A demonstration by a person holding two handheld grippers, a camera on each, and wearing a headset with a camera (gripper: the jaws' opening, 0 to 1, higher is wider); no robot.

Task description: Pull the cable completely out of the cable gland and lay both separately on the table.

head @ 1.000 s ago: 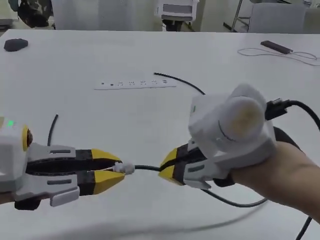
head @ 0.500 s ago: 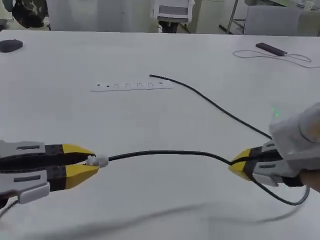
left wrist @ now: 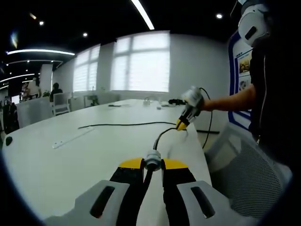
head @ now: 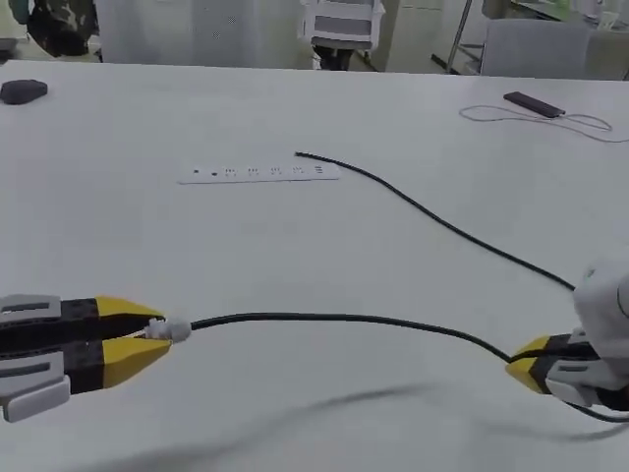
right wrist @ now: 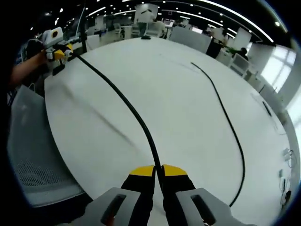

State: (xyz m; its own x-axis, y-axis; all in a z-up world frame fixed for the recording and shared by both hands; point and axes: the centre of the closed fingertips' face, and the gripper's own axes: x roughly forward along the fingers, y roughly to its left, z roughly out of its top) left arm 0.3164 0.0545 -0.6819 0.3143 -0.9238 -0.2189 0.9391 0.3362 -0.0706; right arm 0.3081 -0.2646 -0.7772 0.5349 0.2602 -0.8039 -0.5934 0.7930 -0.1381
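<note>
Mid-extraction, with left gripper (head: 163,332) clamped on cable gland (head: 178,330), right gripper (head: 515,361) clamped on cable (head: 344,318); next, draw right gripper away until cable clears gland.

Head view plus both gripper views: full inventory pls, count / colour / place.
table: 1, white, under everything
cable: 1, black, runs between the two grippers, free end by the power strip
cable gland: 1, whitish, on the cable at the left gripper's tips
power strip: 1, white, mid-table
mouse: 1, dark, far left corner
flat device: 1, dark, far right
thin cord: 1, pale, beside that device
chair: 1, light, beyond the far edge
left hand-held gripper: yellow tips, shut on the gland
right hand-held gripper: yellow tips, shut on the cable
</note>
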